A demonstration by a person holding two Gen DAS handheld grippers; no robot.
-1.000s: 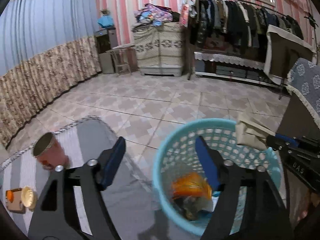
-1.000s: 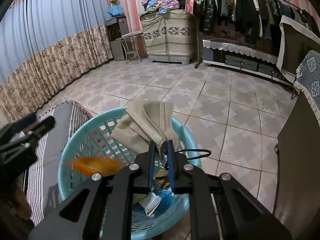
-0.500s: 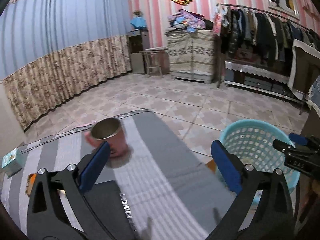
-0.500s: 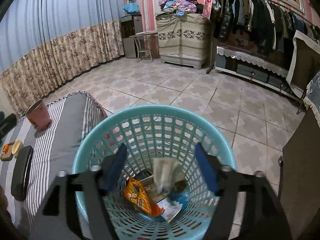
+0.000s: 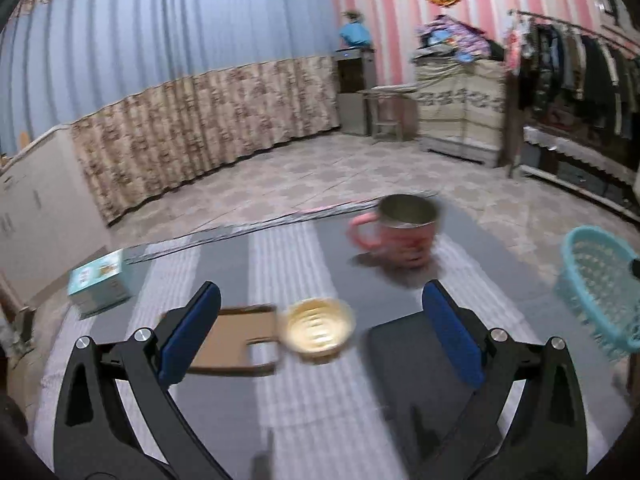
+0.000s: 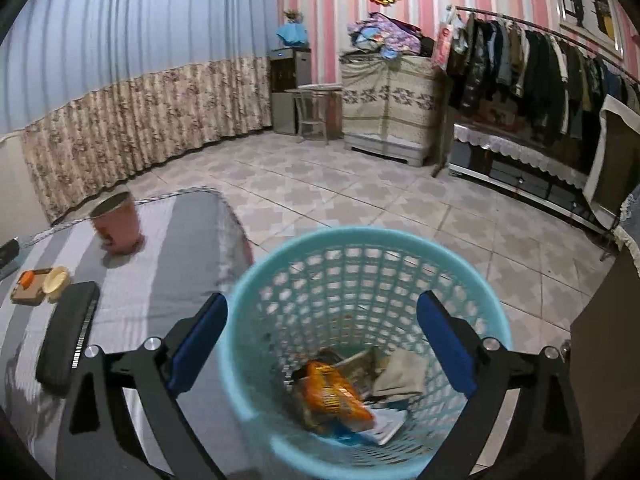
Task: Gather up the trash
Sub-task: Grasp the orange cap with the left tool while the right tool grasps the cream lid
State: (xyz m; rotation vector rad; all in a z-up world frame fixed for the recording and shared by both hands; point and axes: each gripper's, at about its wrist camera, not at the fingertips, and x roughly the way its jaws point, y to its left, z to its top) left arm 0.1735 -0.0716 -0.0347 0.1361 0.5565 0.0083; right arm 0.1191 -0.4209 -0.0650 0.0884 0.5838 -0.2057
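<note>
The right gripper (image 6: 320,344) hangs over the turquoise basket (image 6: 256,292), its jaws spread wide and having just been opening, with nothing between the blue pads. Down in the basket, an orange snack wrapper (image 6: 336,392) lies at about 6 o'clock and a beige cloth (image 6: 400,372) at 4 o'clock, touching other scraps. The left gripper (image 5: 320,336) also stands wide and empty above the striped table cloth (image 5: 288,264). Between its fingers lies a small yellow dish (image 5: 318,330), overlapping the edge of a flat cardboard piece (image 5: 236,340) at its 9 o'clock. A pink mug (image 5: 400,232) stands upright at 1 o'clock from the dish, a teal box (image 5: 98,282) at 10 o'clock, and a black case (image 5: 404,356) at 4 o'clock.
</note>
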